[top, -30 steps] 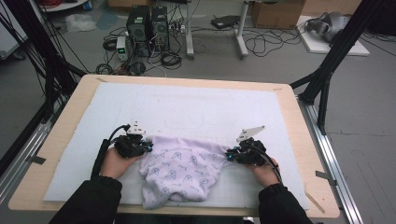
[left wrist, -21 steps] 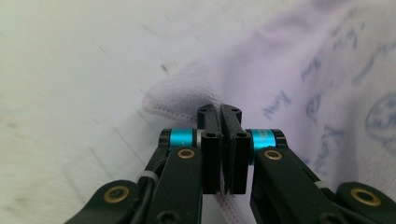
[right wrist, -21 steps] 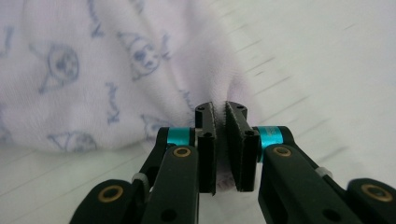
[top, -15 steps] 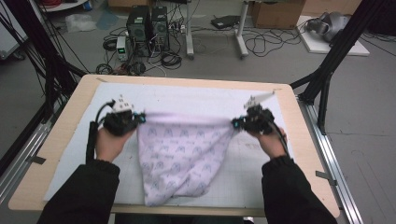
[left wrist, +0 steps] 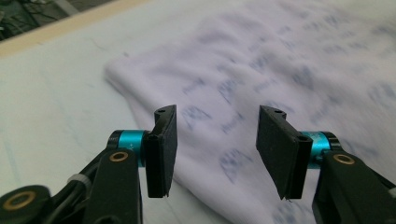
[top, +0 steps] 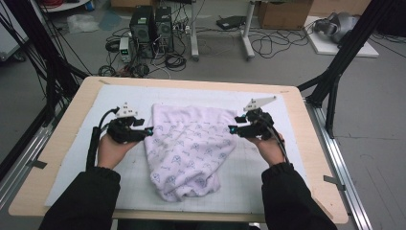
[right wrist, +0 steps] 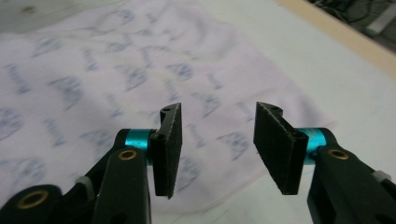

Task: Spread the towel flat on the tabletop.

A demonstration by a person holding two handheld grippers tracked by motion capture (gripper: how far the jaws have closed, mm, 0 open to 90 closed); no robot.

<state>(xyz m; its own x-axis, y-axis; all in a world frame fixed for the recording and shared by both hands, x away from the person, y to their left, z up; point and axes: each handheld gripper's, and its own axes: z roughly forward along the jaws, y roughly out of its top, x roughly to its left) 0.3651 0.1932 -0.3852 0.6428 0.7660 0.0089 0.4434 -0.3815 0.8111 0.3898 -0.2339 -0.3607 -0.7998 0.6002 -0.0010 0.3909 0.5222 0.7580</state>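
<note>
No writing can be read anywhere; the blue marks printed on the cloth (top: pixel 191 143) are too soft to make out as letters or logos. Now the tools: the left gripper (top: pixel 147 132) sits just off the cloth's left edge, its jaws having just been opening, and in the left gripper view (left wrist: pixel 215 140) they stand apart with nothing between the pads, the fabric lying on the mat beyond them. Same story on the other side: the right gripper (top: pixel 231 129) hovers at the cloth's right edge, its jaws having just been opening too, and in the right gripper view (right wrist: pixel 217 140) the pads are parted and bare, cloth spread beneath. Neither tool grips anything. The cloth itself is pale lilac-white with scattered blue motifs, soft and towel-like, lying in the middle of the white gridded mat (top: pixel 287 167) on the wooden table (top: pixel 57 158). Its far edge runs broad and fairly straight between the two grippers; it narrows toward the near side into a rounded, bunched end.
</note>
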